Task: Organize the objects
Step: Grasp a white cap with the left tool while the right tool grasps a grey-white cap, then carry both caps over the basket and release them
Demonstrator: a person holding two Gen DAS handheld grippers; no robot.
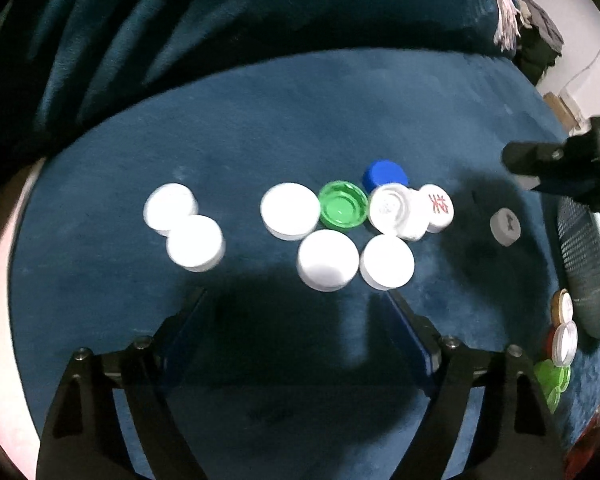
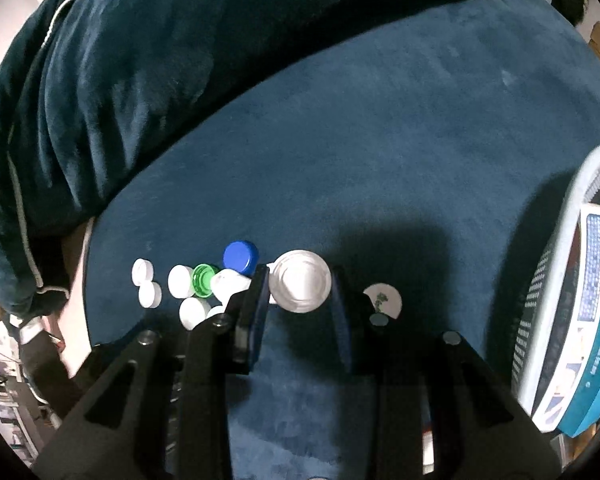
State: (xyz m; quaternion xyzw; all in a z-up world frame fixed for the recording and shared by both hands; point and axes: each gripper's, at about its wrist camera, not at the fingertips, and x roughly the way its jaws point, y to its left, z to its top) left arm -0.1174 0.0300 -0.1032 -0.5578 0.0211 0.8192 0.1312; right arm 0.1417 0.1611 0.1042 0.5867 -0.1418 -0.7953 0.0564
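The scene is a surface (image 1: 340,120) covered in dark blue plush fabric, with bottle caps laid out on it.

Left gripper (image 1: 296,300): the fingers stand wide apart above the surface, with nothing between them. They hang just short of the nearest caps.

Right gripper (image 2: 300,284): the fingers are clamped on a translucent white cap (image 2: 300,286), one pad against each side of it. The cap faces the camera with its ringed face. In the left wrist view only the dark body of this gripper shows at the right edge.

Cap layout, left wrist view:
- Two white caps (image 1: 184,226) lie touching each other at the left, well apart from the rest.
- A main cluster lies in the middle. It holds a large white cap (image 1: 290,210), a green cap (image 1: 343,209) lying open side up and touching it, and a blue cap (image 1: 384,174) just behind.
- A white cap with its hollow side up (image 1: 392,210) leans beside a round white piece with a red character (image 1: 438,208).
- Two more white caps (image 1: 356,262) lie side by side in front of the cluster.
- A grey round piece (image 1: 505,226) lies alone to the right.

A mesh-walled basket (image 2: 540,320) stands at the right edge, with printed boxes (image 2: 592,300) inside. More caps, green and white (image 1: 556,344), lie next to it.
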